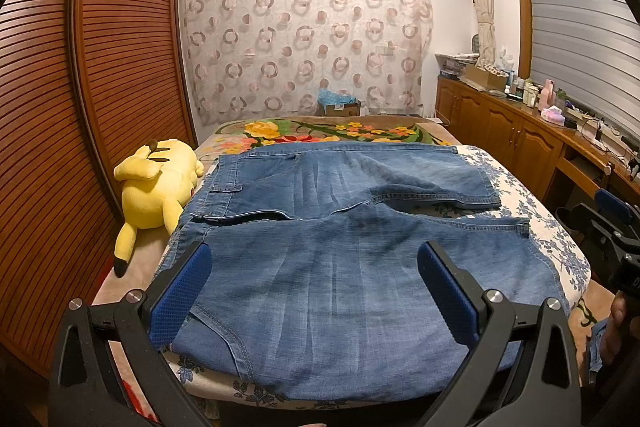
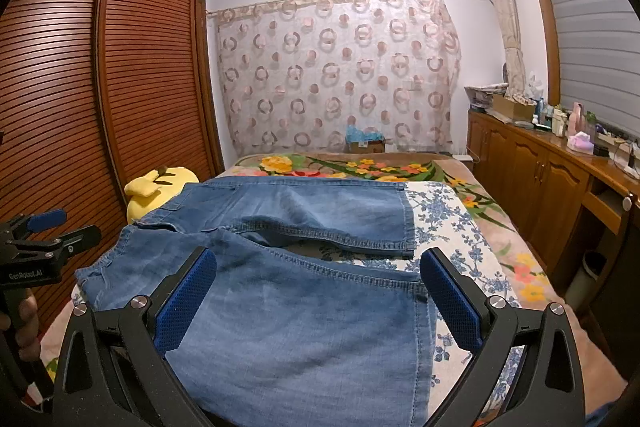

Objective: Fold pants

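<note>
Two grippers hover over the bed [image 1: 560,251], and we see both sets of jaws spread wide, holding nothing. Our left gripper [image 1: 314,291] and right gripper [image 2: 318,301] frame the faded blue denim pants [image 1: 340,267], which lie flat across the floral sheet, legs apart, beside a yellow plush toy [image 1: 154,195].

Left claw [image 1: 314,291] spread wide above denim pants [image 1: 340,267] on bed [image 1: 560,247].

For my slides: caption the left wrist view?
Open left gripper poised above denim shorts spread on the bed.
</note>
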